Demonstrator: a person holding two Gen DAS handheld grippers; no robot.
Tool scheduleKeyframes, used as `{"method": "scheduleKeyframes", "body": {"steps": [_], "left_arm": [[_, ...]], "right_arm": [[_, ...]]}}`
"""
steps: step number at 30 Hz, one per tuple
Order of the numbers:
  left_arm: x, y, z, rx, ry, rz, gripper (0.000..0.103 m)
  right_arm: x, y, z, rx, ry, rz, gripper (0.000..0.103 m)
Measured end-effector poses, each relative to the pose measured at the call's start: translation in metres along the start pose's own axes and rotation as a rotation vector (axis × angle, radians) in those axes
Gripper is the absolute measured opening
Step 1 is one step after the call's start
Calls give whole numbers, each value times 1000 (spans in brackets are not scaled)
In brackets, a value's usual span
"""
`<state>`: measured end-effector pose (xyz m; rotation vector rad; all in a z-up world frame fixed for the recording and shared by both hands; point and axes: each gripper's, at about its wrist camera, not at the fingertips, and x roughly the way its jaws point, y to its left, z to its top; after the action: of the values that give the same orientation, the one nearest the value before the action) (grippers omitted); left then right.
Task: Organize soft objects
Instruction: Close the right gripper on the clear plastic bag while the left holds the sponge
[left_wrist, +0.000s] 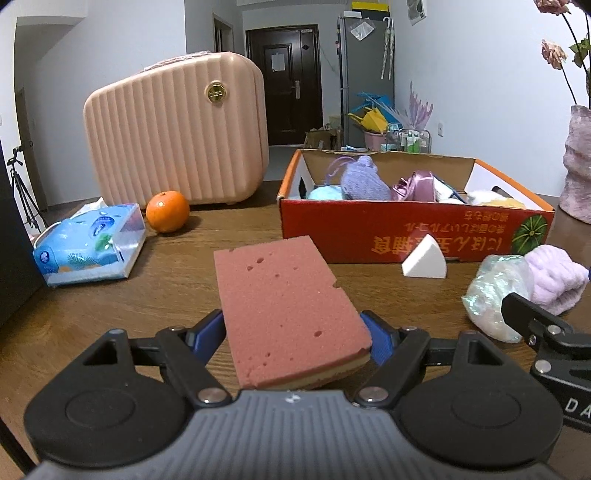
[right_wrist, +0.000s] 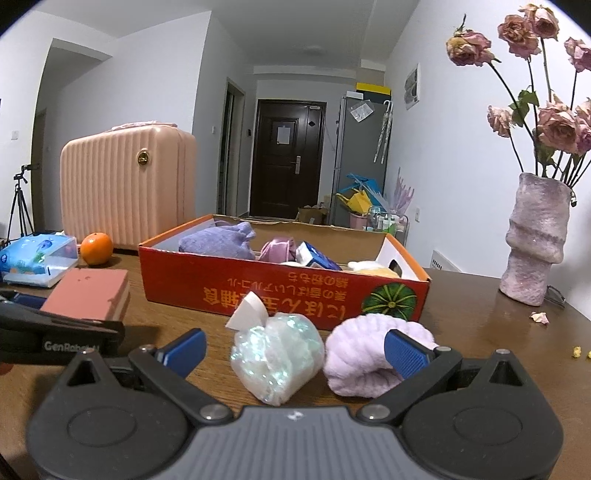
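Between left gripper pads: pink sponge, apparently clamped, lifted

vase cut off at right edge, box wall hides lower parts of stuff inside, its upside-down print unreadable.

box behind sponge | wedge before box | orange probably touching suitcase

Dim cool indoor light, fisheye-bent edges
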<state>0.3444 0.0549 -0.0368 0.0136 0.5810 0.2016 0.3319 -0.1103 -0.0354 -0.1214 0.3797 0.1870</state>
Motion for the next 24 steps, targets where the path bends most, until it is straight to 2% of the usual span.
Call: {"method": "scheduleKeyframes", "body": {"steps": [8,13,19,21,24], "left_arm": [[8,15,4,23,-18,6,80],[13,23,7,32,-27,13,80],[17,30,9,34,-32,16,80],[18,31,10,34,-32,14,80],[17,31,10,36,-36,11,80]], "right_arm": [[17,9,7,22,11,-5,101],[27,15,9,21,36,0,93],[41,24,8,0,99,5,74],[45,25,8,1,121,11,56],[48,25,8,9,137,17,46]]}}
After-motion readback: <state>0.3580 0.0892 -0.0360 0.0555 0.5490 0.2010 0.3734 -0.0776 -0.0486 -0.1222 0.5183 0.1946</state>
